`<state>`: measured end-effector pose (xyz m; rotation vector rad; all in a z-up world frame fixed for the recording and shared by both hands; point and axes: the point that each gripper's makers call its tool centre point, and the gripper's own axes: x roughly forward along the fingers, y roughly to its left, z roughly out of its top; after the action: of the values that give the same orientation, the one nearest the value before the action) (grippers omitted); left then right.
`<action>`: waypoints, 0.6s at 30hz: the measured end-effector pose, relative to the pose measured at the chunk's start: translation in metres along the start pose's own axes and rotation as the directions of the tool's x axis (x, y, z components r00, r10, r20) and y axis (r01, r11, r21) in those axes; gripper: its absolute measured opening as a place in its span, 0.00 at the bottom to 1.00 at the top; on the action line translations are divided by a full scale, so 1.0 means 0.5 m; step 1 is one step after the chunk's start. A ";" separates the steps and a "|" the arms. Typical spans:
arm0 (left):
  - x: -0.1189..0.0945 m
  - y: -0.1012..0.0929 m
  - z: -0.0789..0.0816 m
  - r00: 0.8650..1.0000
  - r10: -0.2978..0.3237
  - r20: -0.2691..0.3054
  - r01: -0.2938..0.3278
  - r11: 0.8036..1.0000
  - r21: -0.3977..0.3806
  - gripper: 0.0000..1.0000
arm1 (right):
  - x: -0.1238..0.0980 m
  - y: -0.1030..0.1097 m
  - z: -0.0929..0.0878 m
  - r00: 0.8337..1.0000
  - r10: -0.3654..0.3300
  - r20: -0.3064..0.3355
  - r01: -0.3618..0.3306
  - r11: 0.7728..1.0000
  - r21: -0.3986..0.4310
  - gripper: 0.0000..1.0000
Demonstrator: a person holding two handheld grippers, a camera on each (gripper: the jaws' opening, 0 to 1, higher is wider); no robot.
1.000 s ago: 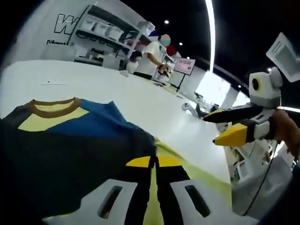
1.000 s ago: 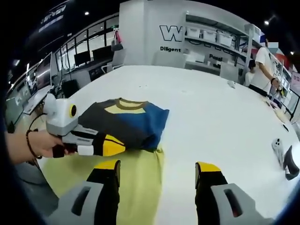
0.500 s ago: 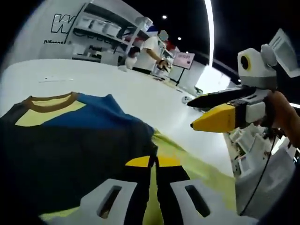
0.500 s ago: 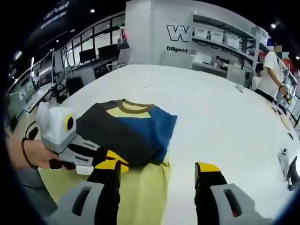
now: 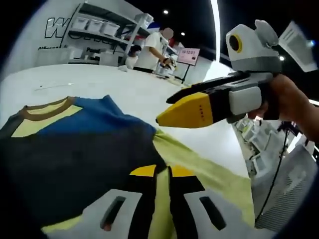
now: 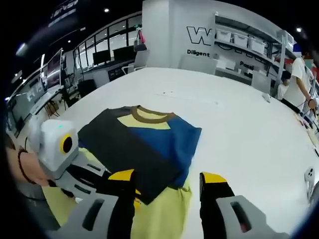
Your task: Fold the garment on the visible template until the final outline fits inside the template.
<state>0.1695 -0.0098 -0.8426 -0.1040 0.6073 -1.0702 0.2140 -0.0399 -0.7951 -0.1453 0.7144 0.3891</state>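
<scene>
The folded garment (image 5: pixel 84 149) (image 6: pixel 144 142) is dark grey, blue and pale yellow with a brown collar. It lies flat on a yellow-green template (image 5: pixel 199 159) (image 6: pixel 164 219) that sticks out past its near edge. My left gripper (image 5: pixel 163 172) is shut, its tips at the garment's near corner over the template; I cannot tell whether cloth is pinched. In the right gripper view its body (image 6: pixel 57 149) comes in from the left along the garment's near edge. My right gripper (image 6: pixel 167 179) is open, hovering just above that corner, and it shows side-on in the left gripper view (image 5: pixel 167 107).
The white table (image 6: pixel 239 124) runs wide beyond the garment. A small device (image 6: pixel 310 174) lies at its right edge. Shelves with boxes (image 6: pixel 249 42) and a standing person (image 5: pixel 152 47) are at the far side. Monitors (image 6: pixel 104 57) line the left. A hand (image 5: pixel 294 107) holds the right gripper.
The right gripper has come in closer and lower over the garment's near corner, staying open. The left gripper has kept its place at the near edge, still shut.
</scene>
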 end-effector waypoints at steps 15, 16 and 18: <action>-0.111 0.024 0.035 0.992 0.108 0.069 -0.111 0.993 0.041 0.19 | -0.034 -0.001 -0.010 1.000 -0.017 0.020 0.016 0.999 0.032 0.48; -0.121 0.030 0.039 0.989 0.128 0.072 -0.131 0.990 0.043 0.19 | -0.036 -0.001 -0.010 1.000 -0.018 0.021 0.017 0.999 0.034 0.49; -0.148 0.036 0.054 0.983 0.157 0.097 -0.162 0.986 0.041 0.19 | -0.048 -0.003 -0.007 0.999 -0.024 0.029 0.022 0.999 0.042 0.50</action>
<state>0.1727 0.0561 -0.7962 -0.0611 0.4959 -0.9189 0.1960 -0.0495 -0.7817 -0.1083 0.6904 0.3536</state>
